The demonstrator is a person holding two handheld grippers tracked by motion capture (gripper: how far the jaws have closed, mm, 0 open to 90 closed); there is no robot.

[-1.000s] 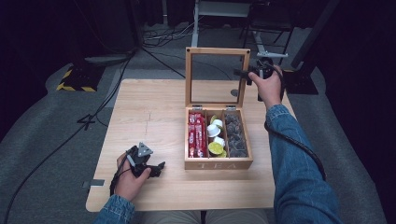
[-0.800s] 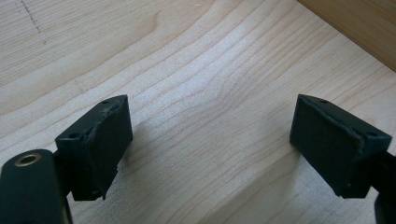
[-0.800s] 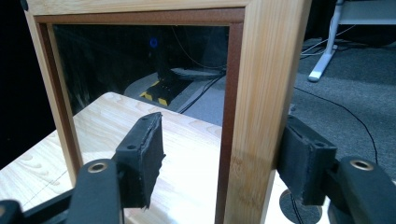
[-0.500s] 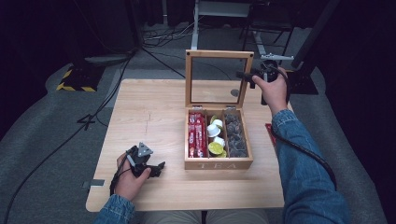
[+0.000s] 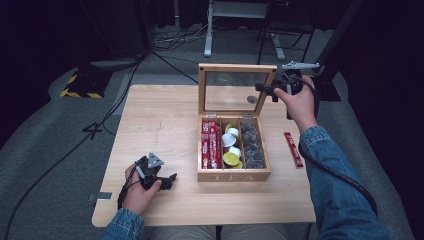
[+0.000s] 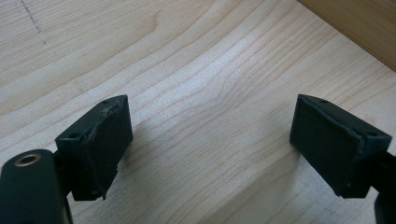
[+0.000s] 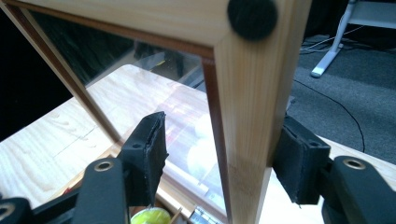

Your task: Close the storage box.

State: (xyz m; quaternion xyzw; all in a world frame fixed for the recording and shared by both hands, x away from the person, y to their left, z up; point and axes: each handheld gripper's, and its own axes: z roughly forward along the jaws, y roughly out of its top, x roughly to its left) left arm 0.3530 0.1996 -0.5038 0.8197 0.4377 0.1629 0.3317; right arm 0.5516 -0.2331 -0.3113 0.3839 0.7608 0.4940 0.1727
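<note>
- high view: the tea box (image 5: 234,175) sits right of the middle of the table (image 5: 165,120), its lid (image 5: 236,90) standing upright at the far edge on its hinges; the right gripper (image 5: 269,90) is at the lid's right stile, near the top corner, while the left gripper (image 5: 170,181) rests on the table well apart from the box, near the front left; a red sachet (image 5: 293,149) lies on the table just right of the box
- left gripper view: the jaws stand wide apart over bare table wood with nothing between them; a corner of the tea box (image 6: 355,23) shows at the upper right
- right gripper view: the lid's wooden stile (image 7: 243,116) stands between the jaws; the jaws have just been closing on it, the far pad looks to be against the wood and the near pad stands off from the glass pane (image 7: 140,79), so it is not yet clamped
- handling, as a judgement: the lid is stiff and light, a thin wood frame round fragile glass; hold the wooden stile, never the pane, and swing it gently since the hinges set its path
- the right gripper view alone reveals the gap at the near pad and a round black bumper (image 7: 252,16) on the frame corner; the high view alone gives the sachets, capsules and dark pods in the three compartments
</note>
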